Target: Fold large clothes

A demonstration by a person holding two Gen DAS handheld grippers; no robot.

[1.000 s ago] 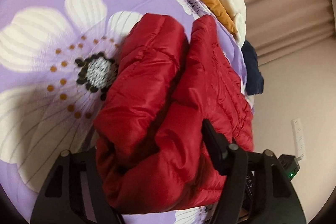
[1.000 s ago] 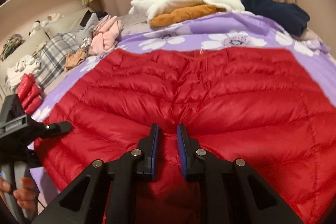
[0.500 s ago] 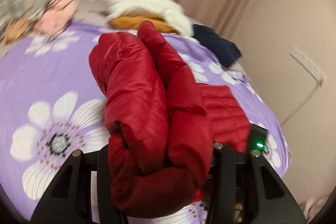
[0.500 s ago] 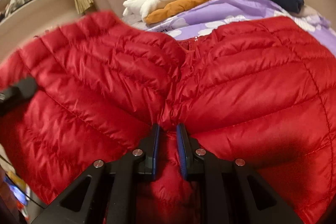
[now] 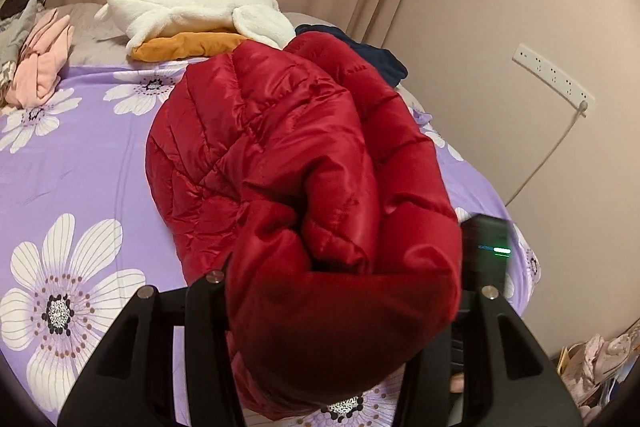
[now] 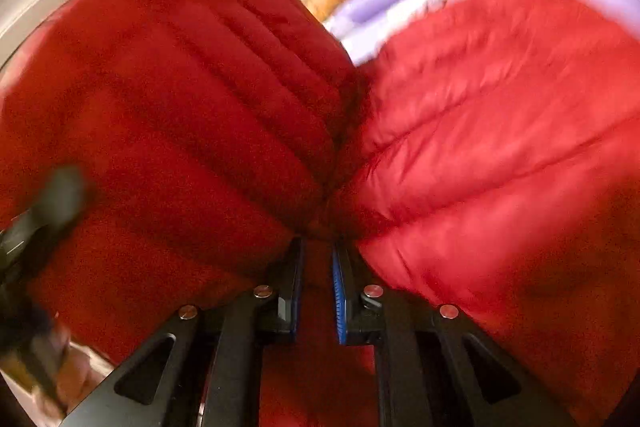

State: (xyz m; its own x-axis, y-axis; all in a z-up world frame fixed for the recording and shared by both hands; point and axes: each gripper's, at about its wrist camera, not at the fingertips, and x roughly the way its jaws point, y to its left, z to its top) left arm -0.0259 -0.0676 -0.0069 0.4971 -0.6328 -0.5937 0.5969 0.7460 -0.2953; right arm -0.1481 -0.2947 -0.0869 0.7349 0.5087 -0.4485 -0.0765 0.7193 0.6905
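Red puffer jacket (image 5: 304, 163) bunched lengthwise away from camera, left hand-held gripper (image 5: 340, 307) opening around it, right hand-held gripper (image 6: 316, 259) closing on fold.

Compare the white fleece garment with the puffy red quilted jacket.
The white fleece garment lies folded at the far end of the bed atop an orange one; the puffy red quilted jacket is bunched up and lifted by both tools. Fleece is matte, the jacket shiny and stitched.

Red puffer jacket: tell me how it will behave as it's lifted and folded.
The red puffer jacket is probably floppy: it bunches thickly in the left gripper. Its glossy shell looks slippery. Its puffy quilting suggests lightness and springback; the right gripper pinches one fold, jaws closing.
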